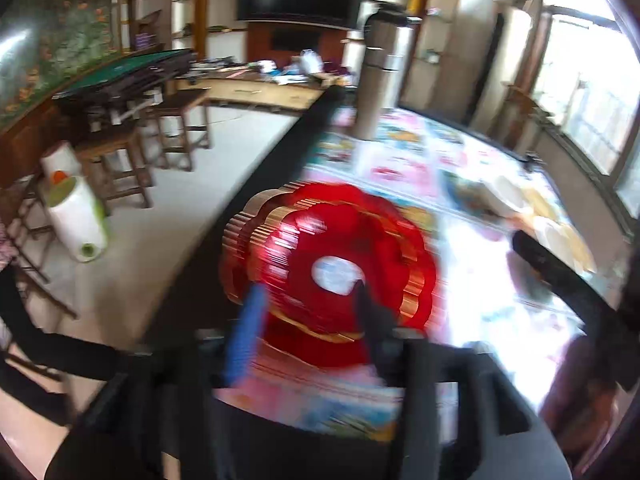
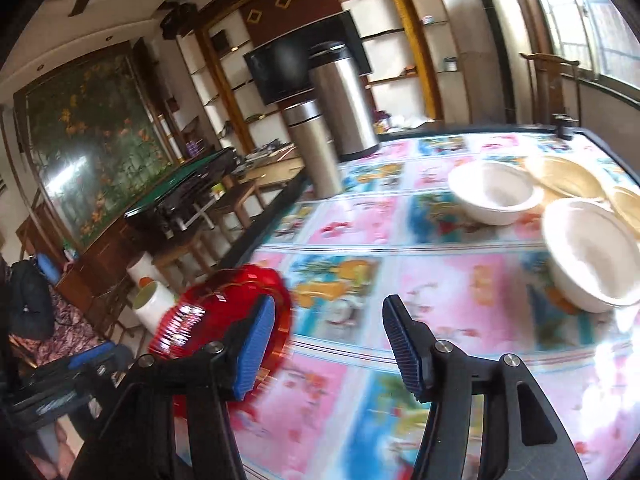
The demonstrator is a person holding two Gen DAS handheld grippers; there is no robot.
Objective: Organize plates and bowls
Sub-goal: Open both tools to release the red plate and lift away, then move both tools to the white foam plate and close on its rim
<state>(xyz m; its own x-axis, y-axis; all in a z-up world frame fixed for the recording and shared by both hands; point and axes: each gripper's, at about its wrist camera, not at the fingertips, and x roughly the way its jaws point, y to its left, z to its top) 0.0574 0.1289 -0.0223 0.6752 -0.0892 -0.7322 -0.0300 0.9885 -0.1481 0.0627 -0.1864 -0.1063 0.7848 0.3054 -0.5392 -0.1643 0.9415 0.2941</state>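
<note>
Red scalloped plate (image 1: 332, 268) with gold rim, motion-blurred, lying between the left gripper (image 1: 308, 320) jaws, grip on it unclear, right gripper (image 2: 328, 344) spread wide and empty, two white bowls (image 2: 494, 192) ahead-right on floral tablecloth (image 2: 360, 280)

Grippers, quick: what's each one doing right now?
Left tool: shut on the red plate.
Right tool: open, holding nothing.

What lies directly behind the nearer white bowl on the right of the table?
Behind the nearer white bowl lie pale yellow plates, partly overlapped by its rim. How many are stacked, and the tablecloth beneath them, is hidden.
</note>
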